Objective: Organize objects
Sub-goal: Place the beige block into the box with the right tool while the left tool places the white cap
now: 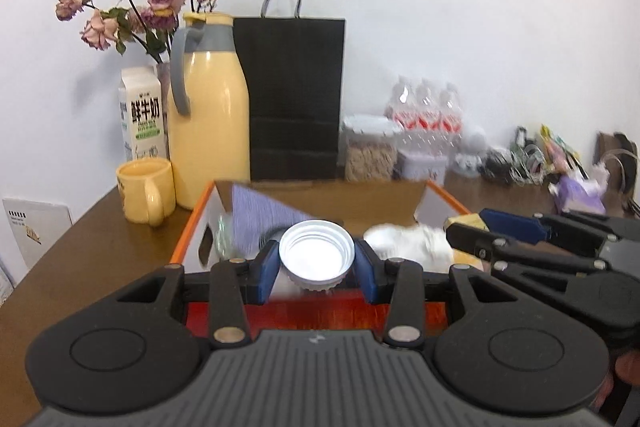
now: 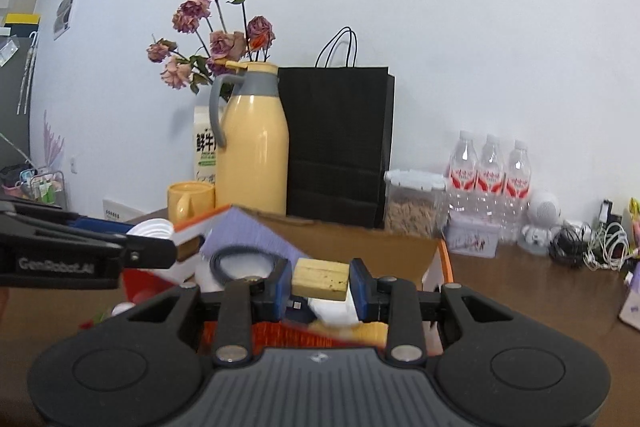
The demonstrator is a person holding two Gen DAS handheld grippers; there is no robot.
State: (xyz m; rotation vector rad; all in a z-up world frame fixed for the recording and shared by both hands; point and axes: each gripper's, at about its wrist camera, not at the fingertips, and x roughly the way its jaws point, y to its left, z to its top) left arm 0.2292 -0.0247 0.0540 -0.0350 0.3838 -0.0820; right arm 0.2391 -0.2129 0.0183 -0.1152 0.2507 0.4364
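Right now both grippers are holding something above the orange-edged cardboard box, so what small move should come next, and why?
Probably carry both pieces clear of the orange-edged cardboard box and towards bare wooden tabletop. The left gripper is clamped on a white threaded plastic lid and the right gripper on a pale wooden block, both above the cluttered box, so neither can be set down there neatly.

A white screw-on lid (image 1: 317, 254), its hollow threaded underside facing the camera, is pinched edge to edge between the blue pads of the left gripper (image 1: 316, 267) above an open cardboard box (image 1: 192, 227) with orange edges. A small pale wooden block (image 2: 320, 279), rectangular with a dark spot on its front, is clamped level in the right gripper (image 2: 320, 289) over the same box.
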